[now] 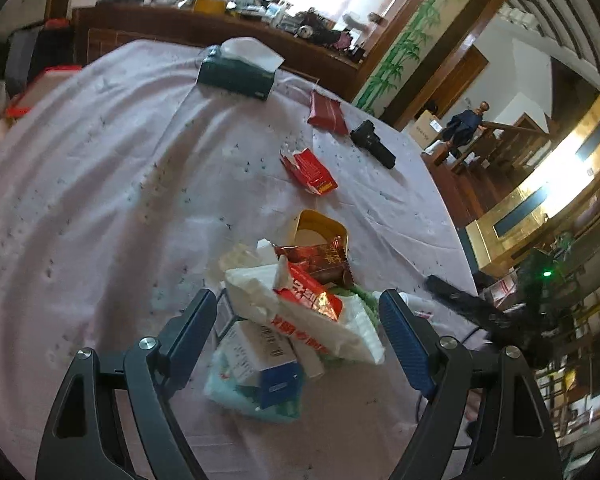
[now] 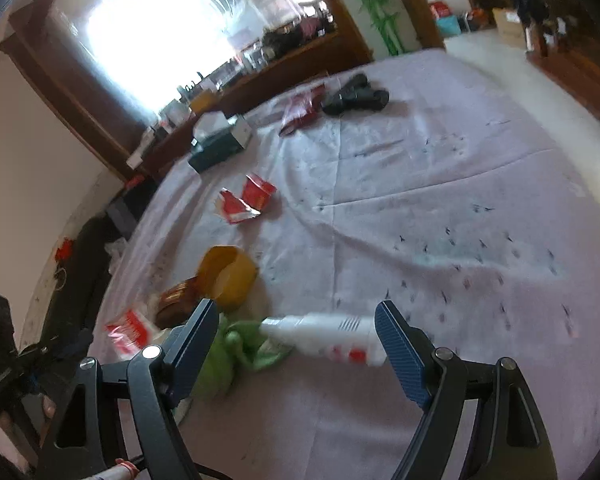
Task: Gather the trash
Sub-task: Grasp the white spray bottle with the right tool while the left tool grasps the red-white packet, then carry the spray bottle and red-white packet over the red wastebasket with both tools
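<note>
A pile of trash lies on the lilac tablecloth [image 1: 100, 200]: a white wet-wipe pack [image 1: 300, 320], a red snack wrapper [image 1: 308, 292], a brown wrapper [image 1: 320, 260], a small white and blue box [image 1: 268, 368] and a yellow cup [image 1: 320, 228]. My left gripper [image 1: 296, 336] is open, its fingers on either side of the pile, just above it. My right gripper [image 2: 296, 340] is open above a white tube-like pack [image 2: 328, 336] and a green wrapper [image 2: 240, 348]. The yellow cup [image 2: 228, 276] lies just beyond it. A torn red carton [image 1: 310, 170] lies farther off; it also shows in the right wrist view [image 2: 248, 200].
A dark tissue box [image 1: 236, 74], a red packet [image 1: 327, 114] and a black flashlight-like object [image 1: 372, 143] lie at the table's far side. A cluttered wooden sideboard [image 1: 220, 28] stands behind. The table edge drops to the right toward stairs [image 1: 480, 160].
</note>
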`<action>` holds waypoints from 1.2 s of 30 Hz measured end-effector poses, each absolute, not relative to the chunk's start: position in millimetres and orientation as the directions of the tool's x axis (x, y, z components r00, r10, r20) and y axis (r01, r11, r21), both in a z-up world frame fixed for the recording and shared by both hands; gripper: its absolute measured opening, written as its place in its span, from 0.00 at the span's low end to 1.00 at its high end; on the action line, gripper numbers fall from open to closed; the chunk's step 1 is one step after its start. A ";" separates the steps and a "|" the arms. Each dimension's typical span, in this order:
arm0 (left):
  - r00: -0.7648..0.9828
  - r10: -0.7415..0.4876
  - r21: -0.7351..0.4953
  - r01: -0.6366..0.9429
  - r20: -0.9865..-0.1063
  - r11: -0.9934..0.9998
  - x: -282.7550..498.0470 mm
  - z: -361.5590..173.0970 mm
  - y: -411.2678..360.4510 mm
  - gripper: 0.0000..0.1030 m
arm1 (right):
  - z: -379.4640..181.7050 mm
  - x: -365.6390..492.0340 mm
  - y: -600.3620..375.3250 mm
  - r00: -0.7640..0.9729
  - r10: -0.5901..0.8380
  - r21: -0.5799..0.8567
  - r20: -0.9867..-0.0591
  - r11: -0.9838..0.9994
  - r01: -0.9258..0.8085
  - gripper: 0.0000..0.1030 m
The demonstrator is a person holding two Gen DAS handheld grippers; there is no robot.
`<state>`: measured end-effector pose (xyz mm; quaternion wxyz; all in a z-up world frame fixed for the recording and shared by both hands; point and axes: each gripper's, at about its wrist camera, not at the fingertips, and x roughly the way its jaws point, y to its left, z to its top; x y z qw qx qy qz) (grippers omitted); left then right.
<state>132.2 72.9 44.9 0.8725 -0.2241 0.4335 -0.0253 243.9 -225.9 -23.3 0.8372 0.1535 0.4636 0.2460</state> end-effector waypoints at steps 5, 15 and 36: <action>0.580 -0.240 -0.406 -0.174 -0.779 0.897 143.3 32.4 64.7 0.79 | -46.1 251.1 -223.1 0.379 0.593 0.521 -0.711 0.805 -0.283 0.72; 0.544 -0.196 -0.365 -0.221 -0.816 0.905 152.7 15.2 60.3 0.45 | -45.3 193.9 -182.5 0.312 0.545 0.409 -0.779 0.817 -0.405 0.44; 0.730 -0.280 -0.445 -0.037 -0.623 0.895 60.7 84.9 37.9 0.15 | 32.0 73.2 -262.4 0.651 0.500 0.486 -0.572 0.845 -0.222 0.31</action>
